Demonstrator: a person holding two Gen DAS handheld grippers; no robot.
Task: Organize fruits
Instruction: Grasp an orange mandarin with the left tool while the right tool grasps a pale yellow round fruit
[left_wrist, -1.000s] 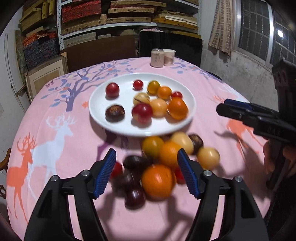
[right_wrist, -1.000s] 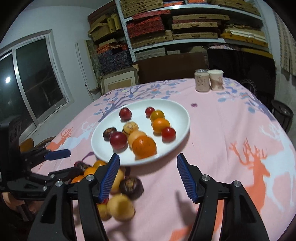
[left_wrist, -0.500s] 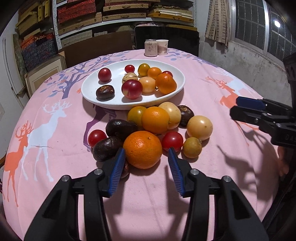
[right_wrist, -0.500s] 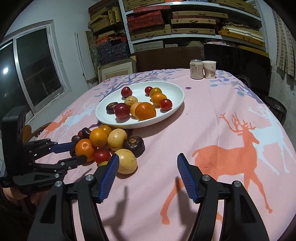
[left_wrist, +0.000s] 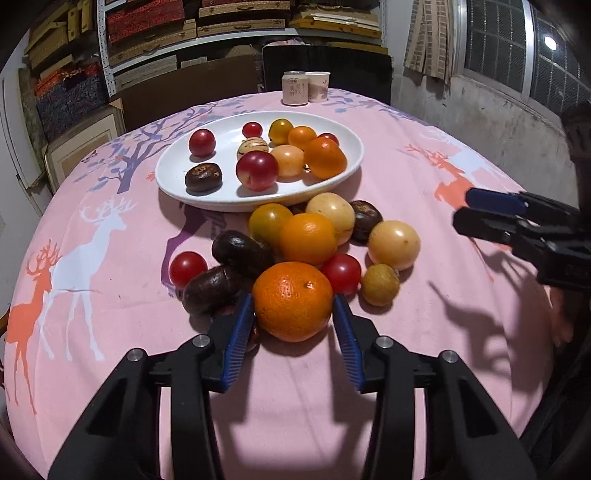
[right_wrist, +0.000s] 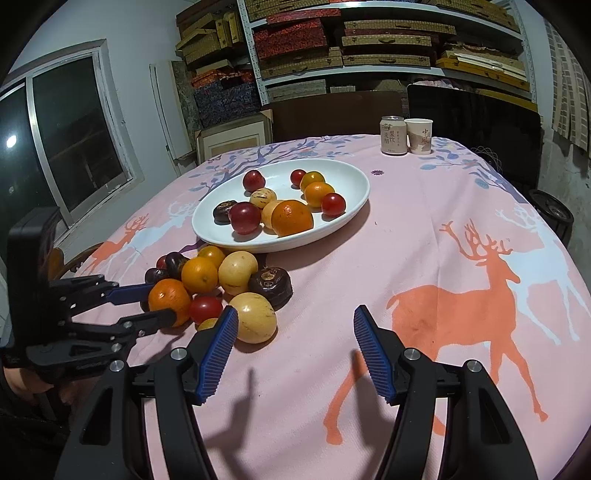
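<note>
**Large orange bracketed by the left gripper, not yet clamped**

The round worktop covered with a pink deer-printed cloth (right_wrist: 424, 258) carries everything. On it stands the wide white oval plate (left_wrist: 177, 184), and just in front of the plate lies a loose pile of fruits still to be sorted.

The step in hand is judged to be the grasp of the large round orange (left_wrist: 293, 301), the nearest fruit of the pile. The left gripper (left_wrist: 293, 325) is opened a little wider than this orange, and its blue ribbed pads (left_wrist: 236, 343) are placed at both sides of it; whether they already touch the skin cannot be told. For a good grasp, the pads should be closed on the widest part of the orange, gently, because a round smooth fruit can slip forward. The dark brown wrinkled fruit (left_wrist: 210, 291) lies very near the left pad and could be pushed, so a straight lift is advised.

The right gripper (right_wrist: 291, 350) is held wide open over bare cloth, with nothing in it, beside the pale yellow round fruit (right_wrist: 255, 317).

In the plate nine fruits are counted: one orange, two small orange ones, a pale peach one, a speckled cream one, a big red one, two or three small red ones and one dark brown one. Free room is seen at its left side.
</note>
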